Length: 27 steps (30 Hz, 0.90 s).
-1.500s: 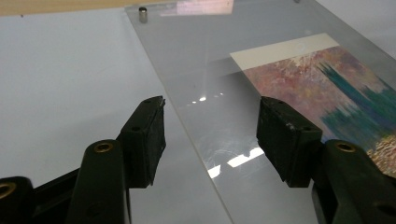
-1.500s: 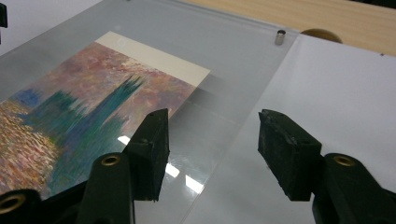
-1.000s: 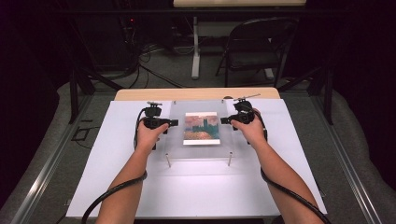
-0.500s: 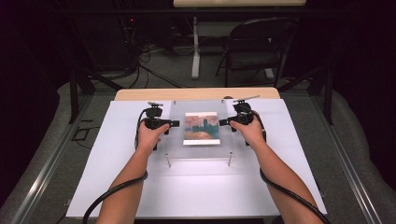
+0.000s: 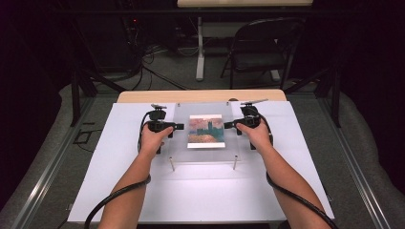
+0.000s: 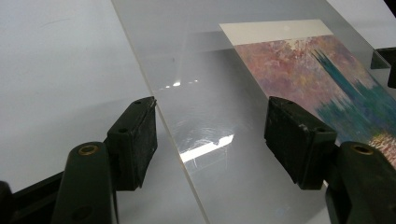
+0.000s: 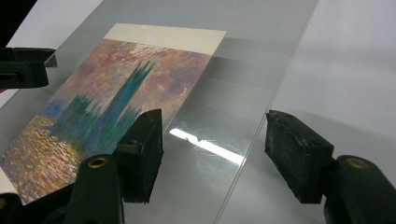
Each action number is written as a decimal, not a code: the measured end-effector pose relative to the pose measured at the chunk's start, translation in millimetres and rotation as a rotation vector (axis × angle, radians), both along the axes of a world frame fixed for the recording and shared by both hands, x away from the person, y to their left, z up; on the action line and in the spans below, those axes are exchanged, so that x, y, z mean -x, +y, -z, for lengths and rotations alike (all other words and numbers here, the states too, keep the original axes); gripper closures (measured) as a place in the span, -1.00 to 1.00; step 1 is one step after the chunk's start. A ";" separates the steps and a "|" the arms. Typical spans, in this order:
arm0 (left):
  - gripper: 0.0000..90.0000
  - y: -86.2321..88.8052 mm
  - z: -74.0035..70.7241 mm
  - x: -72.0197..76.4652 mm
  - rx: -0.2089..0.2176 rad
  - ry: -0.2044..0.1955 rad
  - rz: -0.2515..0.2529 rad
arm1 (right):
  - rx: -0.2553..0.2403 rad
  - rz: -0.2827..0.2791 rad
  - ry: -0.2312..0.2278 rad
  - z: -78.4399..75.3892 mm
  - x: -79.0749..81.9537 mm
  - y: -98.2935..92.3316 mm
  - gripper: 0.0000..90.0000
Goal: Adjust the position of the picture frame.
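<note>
A clear acrylic sheet [image 5: 184,145] lies raised on the white table top, with a colourful painting print [image 5: 206,130] under its middle. My left gripper [image 5: 179,126] is at the sheet's left edge and my right gripper [image 5: 228,126] at its right edge. In the left gripper view, the left gripper [image 6: 212,108] is open, its jaws standing either side of the sheet's edge [image 6: 168,135]; the print [image 6: 327,79] is beyond. In the right gripper view, the right gripper [image 7: 215,119] is open in the same way across the sheet's other edge [image 7: 261,116], near the print [image 7: 116,93].
Two small metal standoff pins [image 5: 172,163] [image 5: 235,162] stand at the sheet's near corners. The white board [image 5: 200,195] covers a wooden table [image 5: 200,96]. A folding chair [image 5: 262,52] and floor cables sit beyond the far edge.
Both grippers have edged slightly inward to the sheet's sides; the sheet and print have not moved.
</note>
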<state>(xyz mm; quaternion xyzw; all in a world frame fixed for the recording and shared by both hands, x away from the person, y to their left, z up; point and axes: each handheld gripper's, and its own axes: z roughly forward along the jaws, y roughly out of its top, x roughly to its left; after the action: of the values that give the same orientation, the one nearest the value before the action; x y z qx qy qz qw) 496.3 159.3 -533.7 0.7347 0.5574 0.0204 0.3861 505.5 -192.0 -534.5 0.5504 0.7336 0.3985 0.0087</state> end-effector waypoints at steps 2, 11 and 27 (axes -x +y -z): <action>-0.24 -0.2 0.1 -0.1 0.002 0.004 -0.002 | -0.006 0.005 0.003 0.4 -0.2 0.2 -0.19; -0.28 0.3 1.1 -0.7 0.017 0.022 -0.001 | -0.019 0.002 0.019 1.8 -1.5 -0.6 -0.21; -0.37 -1.6 4.2 -1.5 0.052 0.052 0.000 | -0.063 0.004 0.037 6.6 -2.0 2.0 -0.28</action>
<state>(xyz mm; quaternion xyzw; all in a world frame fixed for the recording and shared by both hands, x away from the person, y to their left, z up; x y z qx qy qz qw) 497.8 157.7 -537.9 0.7248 0.5675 -0.0131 0.3906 507.5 -190.0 -541.1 0.5592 0.7196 0.4111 -0.0215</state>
